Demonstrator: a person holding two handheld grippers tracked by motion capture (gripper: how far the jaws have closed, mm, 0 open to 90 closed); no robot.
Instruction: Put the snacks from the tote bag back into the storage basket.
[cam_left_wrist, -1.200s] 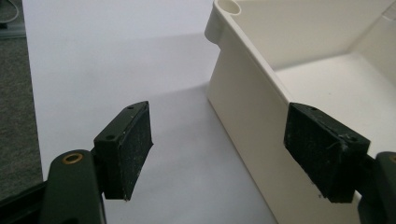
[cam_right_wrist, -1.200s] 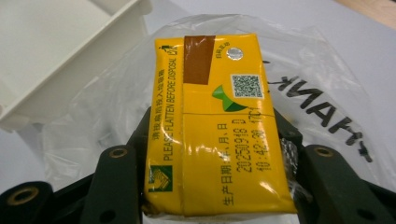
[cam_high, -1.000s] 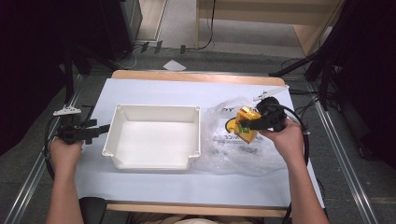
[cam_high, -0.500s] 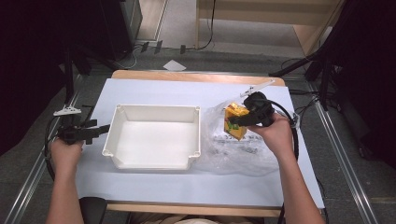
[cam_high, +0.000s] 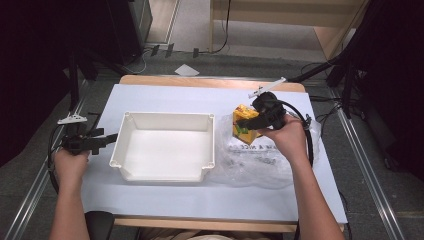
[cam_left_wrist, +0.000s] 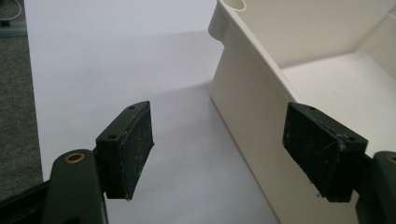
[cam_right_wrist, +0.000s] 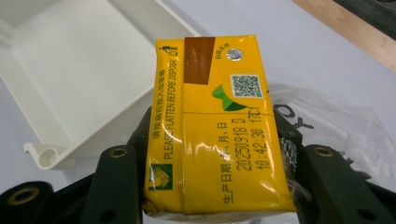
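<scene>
Two black jaws of the right claw (cam_right_wrist: 210, 186) are pressed against the sides of a yellow drink carton (cam_right_wrist: 212, 126), which is held above a crumpled clear plastic bag (cam_high: 260, 160) near the right edge of the counter (cam_high: 165, 95). The carton's printed face with a QR code and date stamp is turned toward the right gripper view. The right hand (cam_high: 287, 137) is wrapped around the claw's handle. A white tray (cam_high: 165, 146) is set at the middle of the counter, its bottom bare. The left claw (cam_left_wrist: 224, 154) is held wide with nothing between its jaws, just beside the tray's left wall, near the left edge, gripped by the left hand (cam_high: 70, 162).
</scene>
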